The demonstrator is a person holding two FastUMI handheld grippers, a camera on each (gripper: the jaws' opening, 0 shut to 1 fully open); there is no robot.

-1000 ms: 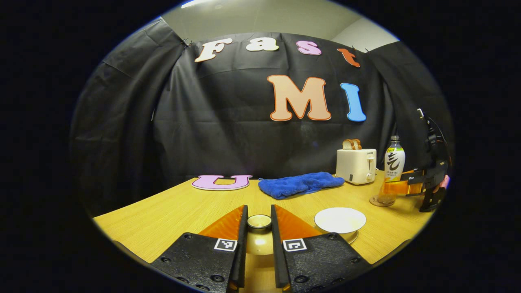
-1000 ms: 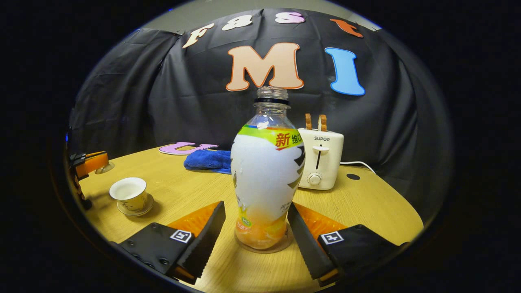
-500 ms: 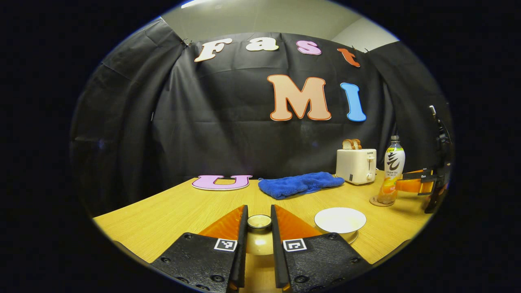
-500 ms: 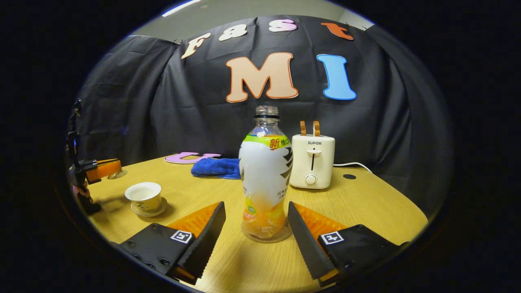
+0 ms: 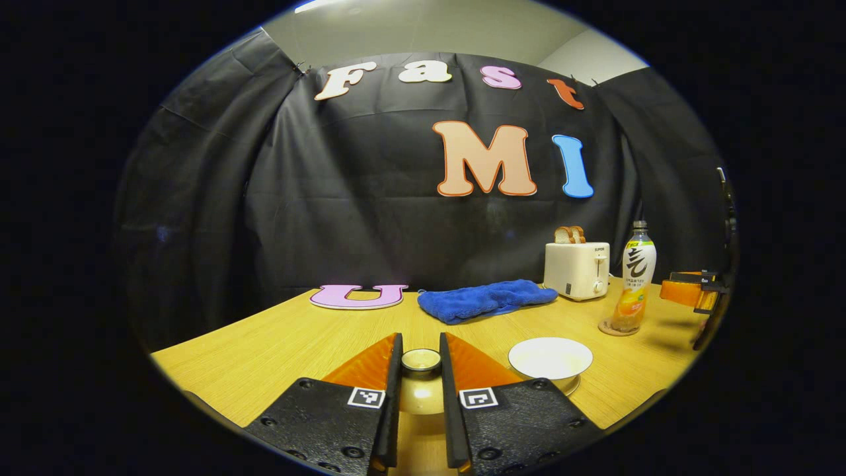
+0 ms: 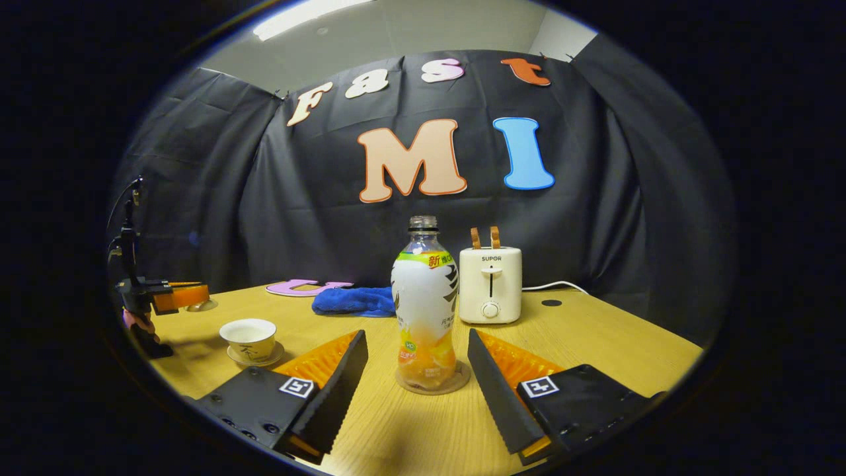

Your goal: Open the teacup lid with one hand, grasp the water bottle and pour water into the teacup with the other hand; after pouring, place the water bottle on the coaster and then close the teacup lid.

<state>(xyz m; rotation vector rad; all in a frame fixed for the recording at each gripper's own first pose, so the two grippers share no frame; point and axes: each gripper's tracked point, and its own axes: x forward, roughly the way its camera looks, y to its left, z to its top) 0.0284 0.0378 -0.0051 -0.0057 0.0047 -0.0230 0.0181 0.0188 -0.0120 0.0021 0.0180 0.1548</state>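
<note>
The left gripper (image 5: 420, 396) is clenched on the knob of the teacup lid (image 5: 421, 361), held just left of the open teacup (image 5: 550, 357). The remaining step appears to be closing: the lid should travel right, be centred over the rim, lowered level, then let go. Farther off, the right gripper (image 6: 416, 377) stands released, jaws clear either side of the water bottle (image 6: 426, 304), upright on its coaster (image 6: 433, 383).

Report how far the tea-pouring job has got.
Done: the water bottle stands on the coaster, and the open right claw is clear of it. In hand: the left claw grips the lid. Left: closing the uncovered teacup.
</note>
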